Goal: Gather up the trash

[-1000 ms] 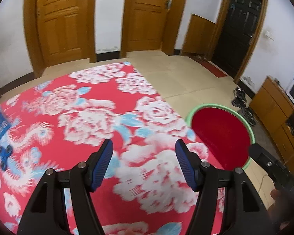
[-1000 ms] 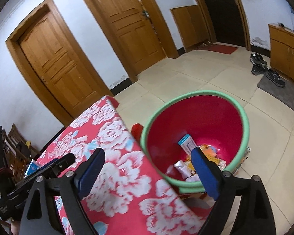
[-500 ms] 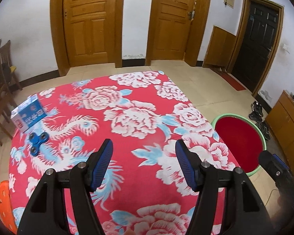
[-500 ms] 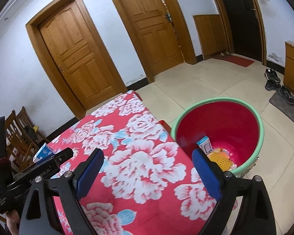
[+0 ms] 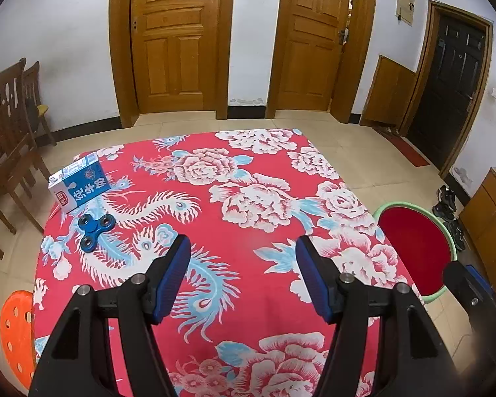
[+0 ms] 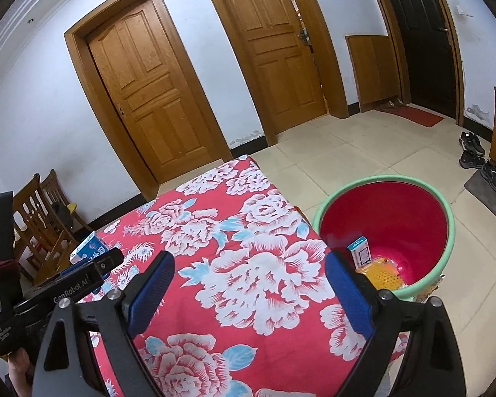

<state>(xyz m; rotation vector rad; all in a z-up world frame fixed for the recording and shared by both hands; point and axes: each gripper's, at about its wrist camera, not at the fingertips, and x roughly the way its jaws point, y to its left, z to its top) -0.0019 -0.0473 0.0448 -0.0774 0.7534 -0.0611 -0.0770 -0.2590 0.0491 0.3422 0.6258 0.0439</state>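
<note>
A blue and white milk carton point(image 5: 79, 186) lies at the far left corner of the table with the red floral cloth point(image 5: 248, 205); it also shows in the right wrist view point(image 6: 90, 248). A blue fidget spinner point(image 5: 94, 228) lies just in front of it. My left gripper point(image 5: 243, 278) is open and empty above the table's near middle. My right gripper point(image 6: 248, 291) is open and empty above the table's right side. A red bin with a green rim point(image 6: 413, 182) stands on the floor at the right and holds a small blue box point(image 6: 360, 251) and orange trash point(image 6: 385, 273).
Wooden chairs point(image 5: 6, 139) stand left of the table and an orange stool point(image 5: 16, 334) sits at the near left. The bin also shows in the left wrist view point(image 5: 416, 248). Shoes point(image 6: 479, 158) and a wooden cabinet point(image 5: 489, 218) are at the right. Doors line the back wall.
Both grippers have pulled back and up from the bin, so more of the table shows. The carton and spinner have come into the left wrist view. Both stay open.
</note>
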